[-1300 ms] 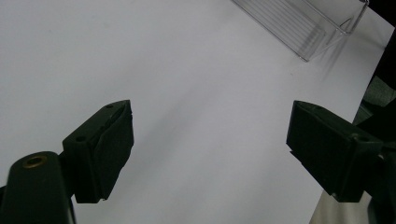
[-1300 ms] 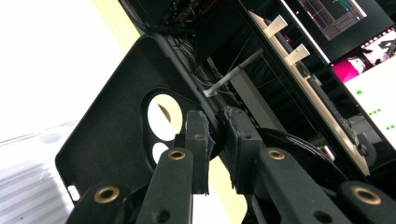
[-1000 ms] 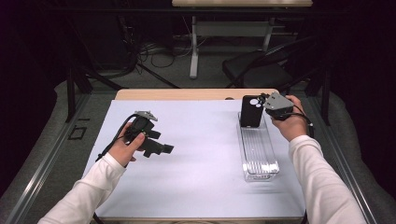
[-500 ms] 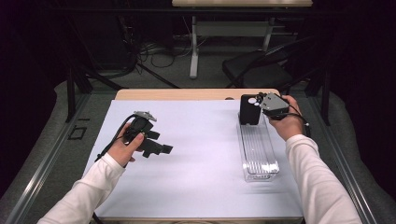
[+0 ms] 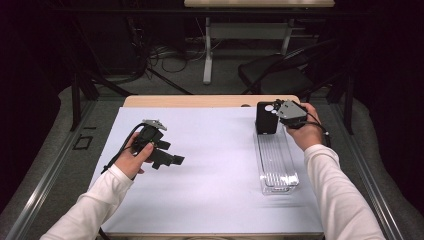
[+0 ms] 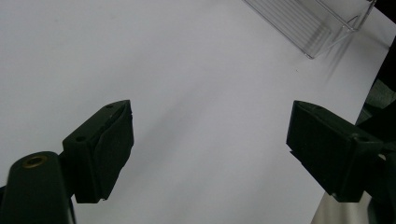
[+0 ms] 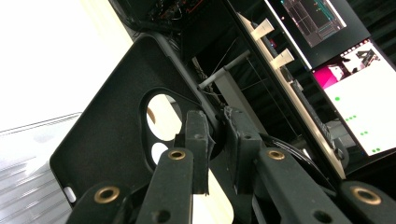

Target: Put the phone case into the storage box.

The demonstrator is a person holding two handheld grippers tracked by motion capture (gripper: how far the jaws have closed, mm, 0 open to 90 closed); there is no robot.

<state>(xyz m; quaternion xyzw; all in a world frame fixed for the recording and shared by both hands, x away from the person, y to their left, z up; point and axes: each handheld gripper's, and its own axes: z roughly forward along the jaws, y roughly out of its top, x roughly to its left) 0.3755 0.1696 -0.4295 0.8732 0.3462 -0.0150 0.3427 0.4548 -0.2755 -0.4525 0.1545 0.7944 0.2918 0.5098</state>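
A wide desk (image 5: 210, 200) covered by a white sheet fills the lower part of the high view, with a dark room, cables and a black chair beyond its far edge. On the desk's right side lies a long, clear plastic ridged tray (image 5: 276, 165), running from near to far. At the tray's far end a black phone case with round camera cut-outs (image 5: 266, 118) stands upright. The right tongs (image 5: 278, 114), held in the person's right hand (image 5: 303, 132), are clamped on the case's edge; the right gripper view shows the two black jaws pinched close together around the case's rim. Well apart, on the left side of the desk, the left hand (image 5: 131, 160) holds the left tongs (image 5: 176, 160) just above the white sheet, jaws wide apart with nothing between them.
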